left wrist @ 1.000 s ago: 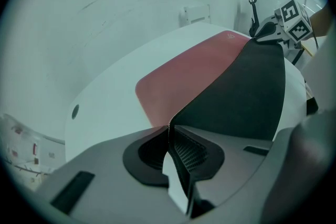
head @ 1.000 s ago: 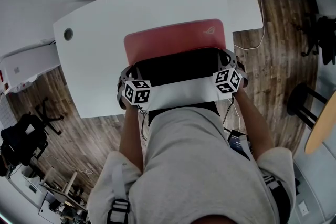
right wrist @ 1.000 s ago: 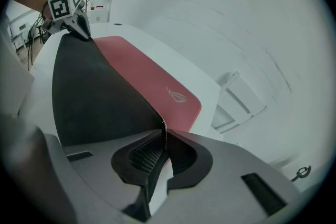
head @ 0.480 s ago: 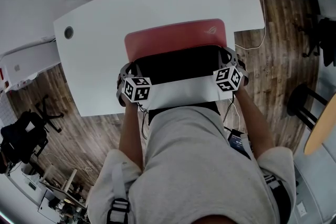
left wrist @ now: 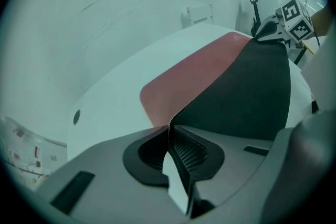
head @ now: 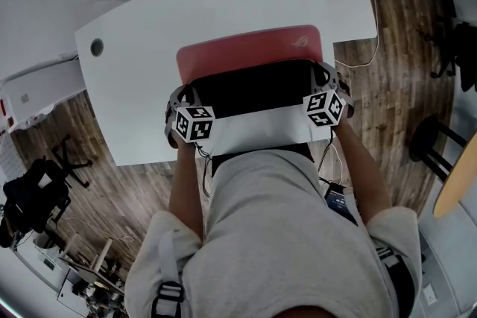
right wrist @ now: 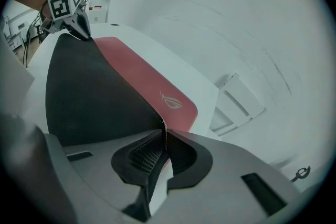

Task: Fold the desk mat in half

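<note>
A desk mat (head: pixel 246 52), red on top and black underneath, lies on the white desk (head: pixel 149 33). Its near half is lifted, so the black underside (head: pixel 250 89) faces up toward me. My left gripper (head: pixel 179 102) is shut on the mat's near left corner (left wrist: pixel 169 126). My right gripper (head: pixel 328 86) is shut on the near right corner (right wrist: pixel 164 124). In the left gripper view the red face (left wrist: pixel 194 73) and black underside (left wrist: pixel 247 92) stretch across to the right gripper (left wrist: pixel 270 34). A logo (right wrist: pixel 170 100) marks the far right red corner.
A round cable hole (head: pixel 97 48) sits at the desk's far left. A second white surface (head: pixel 350 4) adjoins the desk on the right, with a cable (head: pixel 370 48) hanging over wooden floor. A stool (head: pixel 432 141) stands at right, a chair (head: pixel 37 190) at left.
Both grippers have crept slightly farther from me with the mat's lifted edge; the black underside covers a bit more of the red. Grips unchanged.
</note>
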Tool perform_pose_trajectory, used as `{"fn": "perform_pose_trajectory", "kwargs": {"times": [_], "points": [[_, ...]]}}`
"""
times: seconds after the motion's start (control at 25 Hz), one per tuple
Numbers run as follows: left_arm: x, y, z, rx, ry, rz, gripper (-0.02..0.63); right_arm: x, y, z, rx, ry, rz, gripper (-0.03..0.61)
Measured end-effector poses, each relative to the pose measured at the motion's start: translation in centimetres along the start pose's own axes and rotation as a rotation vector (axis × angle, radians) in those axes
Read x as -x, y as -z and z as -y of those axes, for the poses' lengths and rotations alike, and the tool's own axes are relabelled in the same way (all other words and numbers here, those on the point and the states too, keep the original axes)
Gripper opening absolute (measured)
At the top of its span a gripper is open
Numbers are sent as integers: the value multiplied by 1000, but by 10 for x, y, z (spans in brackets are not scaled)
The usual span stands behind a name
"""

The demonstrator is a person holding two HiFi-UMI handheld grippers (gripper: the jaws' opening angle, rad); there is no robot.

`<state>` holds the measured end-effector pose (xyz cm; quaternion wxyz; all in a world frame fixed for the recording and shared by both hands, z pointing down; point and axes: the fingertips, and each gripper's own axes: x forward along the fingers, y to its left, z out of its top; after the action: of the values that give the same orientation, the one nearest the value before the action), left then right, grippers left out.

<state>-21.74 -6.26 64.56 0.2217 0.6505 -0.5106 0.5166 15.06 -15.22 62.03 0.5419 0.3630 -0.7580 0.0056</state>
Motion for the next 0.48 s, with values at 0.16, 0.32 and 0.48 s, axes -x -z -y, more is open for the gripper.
{"fn": "perform_pose_trajectory", "kwargs": {"times": [0.16, 0.32, 0.48], "points": [[-1, -3, -3, -3, -7, 2, 41, -1, -4, 3, -23, 5, 0, 57], [-3, -5, -4, -2, -8, 2, 41, -4, -5, 6, -24, 6, 2, 57], [-5, -7, -5, 2, -3, 0, 41, -7, -8, 10, -21, 10, 0, 57]]}}
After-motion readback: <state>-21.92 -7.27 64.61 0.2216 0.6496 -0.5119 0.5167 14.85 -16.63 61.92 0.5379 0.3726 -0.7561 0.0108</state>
